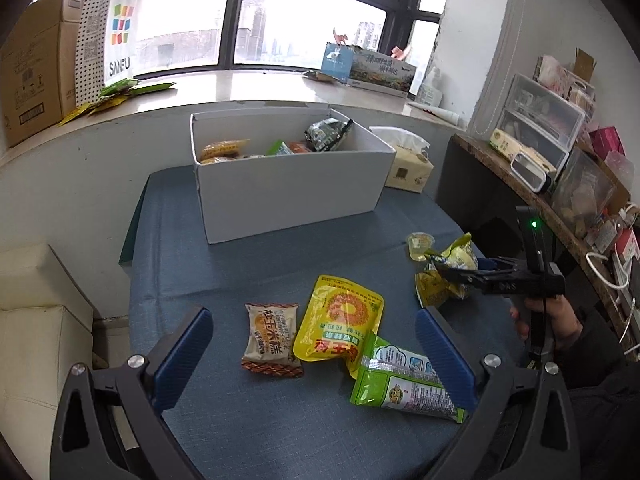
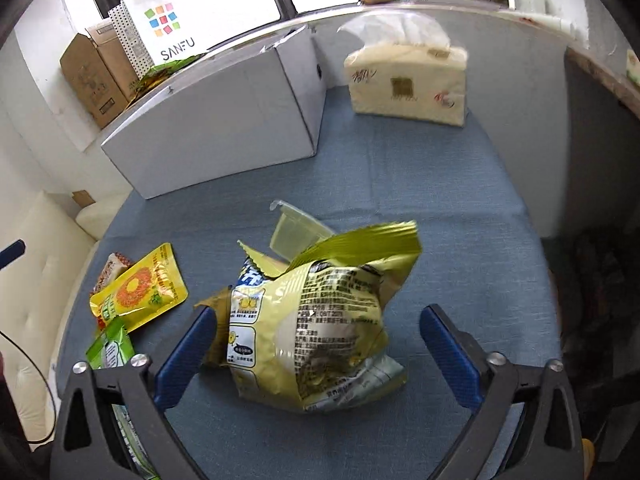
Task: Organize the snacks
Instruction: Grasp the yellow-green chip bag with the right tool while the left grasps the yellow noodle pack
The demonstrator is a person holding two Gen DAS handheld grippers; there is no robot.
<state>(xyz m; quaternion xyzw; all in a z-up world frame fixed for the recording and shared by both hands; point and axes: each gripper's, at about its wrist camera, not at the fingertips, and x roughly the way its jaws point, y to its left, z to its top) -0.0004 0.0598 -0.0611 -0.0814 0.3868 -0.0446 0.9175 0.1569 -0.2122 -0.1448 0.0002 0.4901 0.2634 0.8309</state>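
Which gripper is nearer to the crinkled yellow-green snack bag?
Right. The right gripper straddles the crinkled yellow-green snack bag, fingers on either side. The left gripper hovers off to one side, over the other packets.

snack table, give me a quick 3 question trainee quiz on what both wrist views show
1. True or false: the white box already has snacks in it.
2. Which item sits between the fingers of the right gripper? A) the yellow-green chip bag B) the yellow pouch C) the tissue pack
3. Fill in: the brown cake packet lies on the blue ____.

Key
1. True: several packets show inside.
2. A. Its right pad is clearly off the bag, so this is no grip yet.
3. Tablecloth, left of the yellow pouch, ahead of the empty left gripper.
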